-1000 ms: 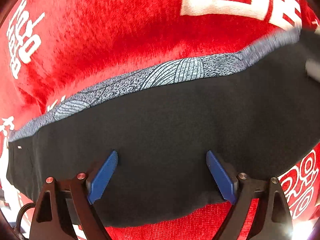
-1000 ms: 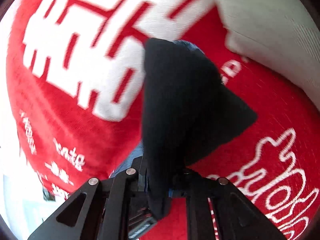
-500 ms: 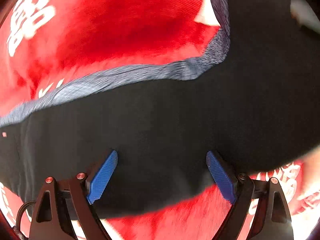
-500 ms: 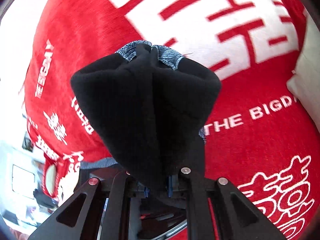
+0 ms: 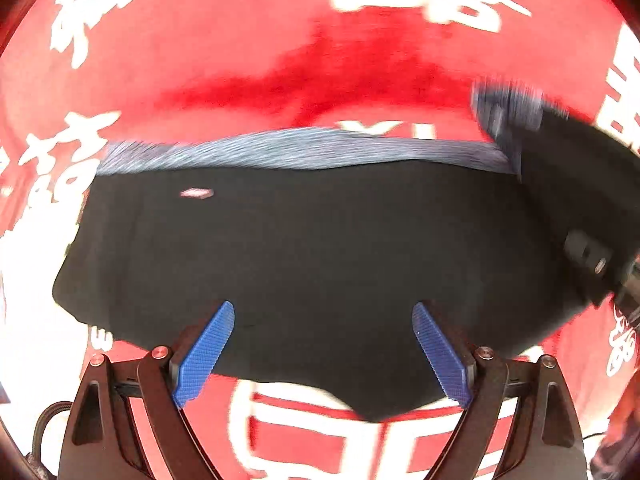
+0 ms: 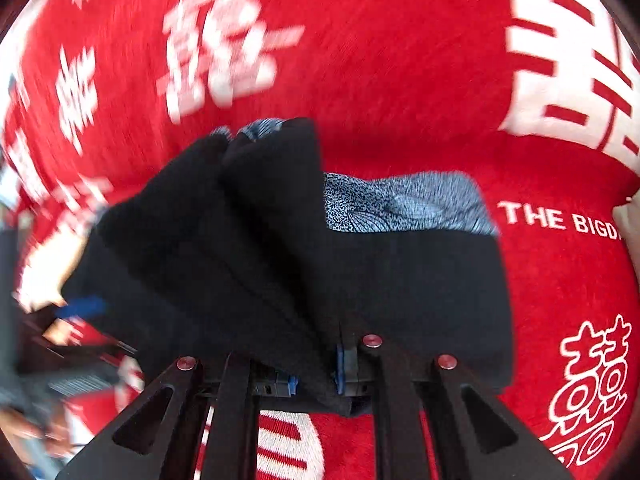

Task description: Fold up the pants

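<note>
One pair of black pants [image 5: 320, 248], one red blanket [image 5: 280, 40] (white lettering), two tongs [image 5: 323, 354] [image 6: 314, 380].

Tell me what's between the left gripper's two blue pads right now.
Only black pants fabric: in the left wrist view the left gripper is open, pads wide apart above the cloth, clamping nothing.

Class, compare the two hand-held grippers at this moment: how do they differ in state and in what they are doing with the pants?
The left hand-held gripper is open, its blue pads apart over the black pants; the right hand-held gripper is shut on the pants, bunching a lifted fold. The left grips nothing; the right carries cloth. Both have black frames and blue pads.
</note>
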`<state>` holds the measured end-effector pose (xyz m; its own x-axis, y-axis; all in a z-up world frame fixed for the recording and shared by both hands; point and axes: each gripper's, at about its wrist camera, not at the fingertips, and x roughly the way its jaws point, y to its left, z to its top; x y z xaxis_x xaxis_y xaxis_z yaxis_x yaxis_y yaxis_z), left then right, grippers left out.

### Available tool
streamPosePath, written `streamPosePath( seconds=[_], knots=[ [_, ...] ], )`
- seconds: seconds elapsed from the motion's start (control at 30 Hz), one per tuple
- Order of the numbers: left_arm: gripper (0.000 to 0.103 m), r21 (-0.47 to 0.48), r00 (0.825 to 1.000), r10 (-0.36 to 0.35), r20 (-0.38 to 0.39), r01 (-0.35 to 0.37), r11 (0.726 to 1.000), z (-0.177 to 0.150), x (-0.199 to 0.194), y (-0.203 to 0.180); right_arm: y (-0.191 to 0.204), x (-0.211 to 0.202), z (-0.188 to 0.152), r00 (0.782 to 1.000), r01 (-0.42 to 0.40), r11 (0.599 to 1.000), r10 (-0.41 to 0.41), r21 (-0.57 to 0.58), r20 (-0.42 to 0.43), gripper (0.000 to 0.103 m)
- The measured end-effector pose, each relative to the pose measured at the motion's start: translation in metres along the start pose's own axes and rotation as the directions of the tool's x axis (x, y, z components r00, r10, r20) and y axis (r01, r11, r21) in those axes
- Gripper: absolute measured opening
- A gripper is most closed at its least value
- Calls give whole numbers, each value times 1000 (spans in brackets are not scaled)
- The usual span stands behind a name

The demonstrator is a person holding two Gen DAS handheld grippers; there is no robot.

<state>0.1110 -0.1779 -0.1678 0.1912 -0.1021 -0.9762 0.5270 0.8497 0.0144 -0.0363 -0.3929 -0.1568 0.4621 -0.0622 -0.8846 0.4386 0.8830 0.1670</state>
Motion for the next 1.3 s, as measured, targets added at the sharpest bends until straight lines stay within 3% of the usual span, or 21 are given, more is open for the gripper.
streamPosePath(
  seconds=[0.1, 0.23, 0.3, 0.4, 0.5, 0.6, 0.67, 0.73, 0.87, 1.03, 1.13, 1.17, 1.2, 1.3],
  knots=[
    [92, -45, 1000, -5, -10, 5, 999, -3, 6, 23, 26, 25, -12, 991, 129, 988, -130, -79, -7, 17],
    [92, -65, 999, -41, -14, 40, 997, 1, 16, 24, 61, 34, -26, 954, 301, 924, -294, -238, 64, 29],
    [92, -58, 998, -61, -9, 61, 996, 6, 15, 22, 78, 34, -36, 946, 322, 893, -313, -315, 78, 48],
    [92, -29, 994, -113, 2, 113, 993, 18, 7, 18, 86, 22, -49, 960, 277, 892, -269, -356, 71, 51],
    [92, 19, 985, -171, 8, 171, 985, 26, -5, -1, 67, -6, -48, 983, 184, 941, -179, -283, 44, 53],
    [92, 60, 976, -216, 12, 215, 975, 37, -15, -22, 42, -30, -31, 987, 157, 972, -148, -175, 65, 67],
    [92, 72, 969, -245, 18, 244, 967, 41, -25, -38, 18, -44, -16, 984, 161, 983, -154, -85, 87, 67],
    [92, 79, 962, -271, 24, 268, 960, 52, -30, -47, -6, -50, -6, 982, 166, 986, -163, -19, 99, 67],
    [92, 117, 961, -275, 30, 270, 956, 67, -37, -75, -61, -39, 5, 991, 126, 979, -132, 158, 25, 67],
    [92, 160, 957, -267, -110, 282, 946, 56, -8, -105, -91, -23, -2, 994, 109, 967, -98, 232, -56, 67],
    [75, 127, 944, -292, -151, 311, 942, 46, 6, -109, -91, -18, -12, 994, 92, 969, -76, 229, -76, 67],
    [62, 111, 938, -303, -168, 323, 940, 44, 11, -110, -91, -18, -15, 994, 90, 971, -75, 223, -75, 67],
    [41, 99, 931, -315, -183, 337, 936, 42, 15, -111, -91, -18, -17, 995, 89, 972, -75, 218, -72, 67],
    [25, 97, 933, -300, -197, 323, 942, 40, 20, -113, -96, -18, -18, 995, 76, 970, -59, 230, -77, 67]
  ],
)
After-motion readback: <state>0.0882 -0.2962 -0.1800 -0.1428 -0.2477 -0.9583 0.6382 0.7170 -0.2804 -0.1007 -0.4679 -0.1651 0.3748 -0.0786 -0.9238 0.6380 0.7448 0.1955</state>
